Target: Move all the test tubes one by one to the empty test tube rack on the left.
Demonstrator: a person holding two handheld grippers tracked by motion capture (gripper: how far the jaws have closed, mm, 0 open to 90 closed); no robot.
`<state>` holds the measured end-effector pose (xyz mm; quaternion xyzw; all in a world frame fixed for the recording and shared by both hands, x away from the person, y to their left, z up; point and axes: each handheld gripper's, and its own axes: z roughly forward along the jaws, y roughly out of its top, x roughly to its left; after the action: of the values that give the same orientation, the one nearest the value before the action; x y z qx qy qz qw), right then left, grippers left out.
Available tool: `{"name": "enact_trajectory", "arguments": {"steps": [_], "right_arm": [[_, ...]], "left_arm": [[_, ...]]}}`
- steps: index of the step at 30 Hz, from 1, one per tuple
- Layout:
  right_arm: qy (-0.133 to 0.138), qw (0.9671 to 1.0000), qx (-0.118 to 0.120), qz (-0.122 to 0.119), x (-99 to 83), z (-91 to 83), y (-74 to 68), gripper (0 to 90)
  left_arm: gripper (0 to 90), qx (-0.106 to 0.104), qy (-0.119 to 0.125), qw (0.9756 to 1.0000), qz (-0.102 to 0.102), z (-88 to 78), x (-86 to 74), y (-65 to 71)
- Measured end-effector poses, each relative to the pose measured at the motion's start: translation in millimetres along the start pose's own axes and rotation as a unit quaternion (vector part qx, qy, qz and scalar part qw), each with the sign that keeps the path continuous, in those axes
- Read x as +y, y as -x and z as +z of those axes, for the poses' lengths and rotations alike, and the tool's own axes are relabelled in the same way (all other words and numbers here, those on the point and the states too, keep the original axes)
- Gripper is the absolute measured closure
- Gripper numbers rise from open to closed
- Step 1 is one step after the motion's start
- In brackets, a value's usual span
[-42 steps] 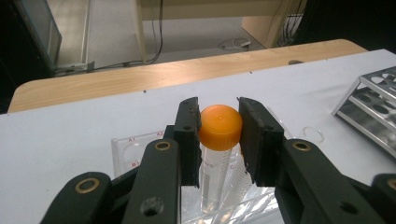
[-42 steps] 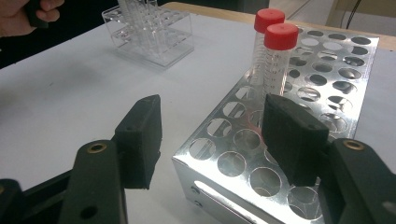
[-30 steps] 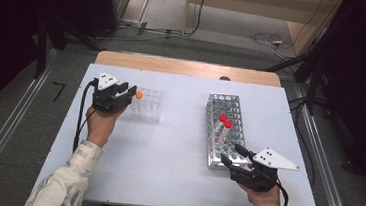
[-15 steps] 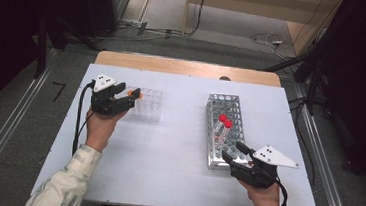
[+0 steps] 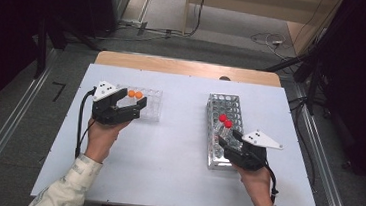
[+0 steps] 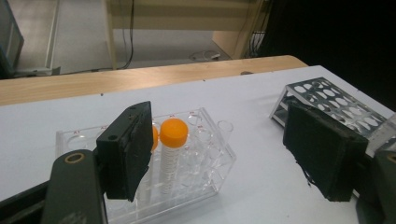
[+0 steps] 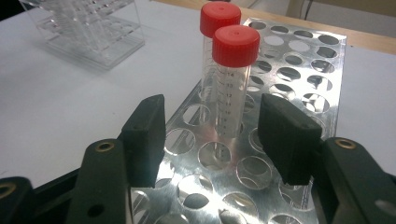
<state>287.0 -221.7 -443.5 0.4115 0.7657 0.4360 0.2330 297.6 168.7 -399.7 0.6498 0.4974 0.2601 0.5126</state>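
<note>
Red-capped tube [image 7: 232, 79] upright just beyond right tool [image 7: 212, 135]; jaws closing, gripping nothing.

orange caps [image 6: 173, 132] on clear tubes just ahead of the black left gripper [image 6: 224, 158] | clear plastic rack [image 6: 205, 172] | red caps [image 7: 236, 44] ahead of the black right gripper [image 7: 212, 135] | shiny silver metal rack [image 7: 299, 60] | white table [image 5: 176, 157]

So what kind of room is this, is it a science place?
Probably a lab or test room. Red-capped plastic tubes stand in a perforated metal rack, orange-capped tubes in a clear plastic rack, all on a plain white table with cables on the floor.
</note>
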Motion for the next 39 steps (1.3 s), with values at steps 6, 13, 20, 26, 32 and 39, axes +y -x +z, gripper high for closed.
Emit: {"name": "enact_trajectory", "arguments": {"steps": [6,13,20,26,32,39], "right_arm": [[-0.030,0.9988,-0.039,-0.002,5.3,14.2,-5.7,47.1],[-0.040,0.9975,-0.059,0.004,9.3,21.2,-7.9,59.0],[-0.041,0.9967,-0.069,0.008,9.9,21.5,-7.4,70.9],[-0.018,0.9975,-0.066,0.015,16.5,10.8,-5.6,71.2],[0.009,0.9980,-0.059,0.017,27.6,-5.8,-4.8,71.2],[0.036,0.9980,-0.049,0.018,39.8,-27.1,-6.9,71.2]], "left_arm": [[24.8,-0.007,-0.002,1.0000,0.005,0.5,-1.0,5.1],[24.8,-0.011,-0.002,0.9999,0.007,0.8,-1.5,7.1],[24.8,-0.015,-0.006,0.9998,0.010,2.1,-2.7,9.7],[24.8,-0.018,-0.005,0.9998,0.011,2.0,-2.8,11.8],[24.3,-0.025,-0.008,0.9996,0.011,2.0,-2.7,13.4],[24.3,-0.029,-0.007,0.9995,0.013,1.7,-2.7,16.7]]}}
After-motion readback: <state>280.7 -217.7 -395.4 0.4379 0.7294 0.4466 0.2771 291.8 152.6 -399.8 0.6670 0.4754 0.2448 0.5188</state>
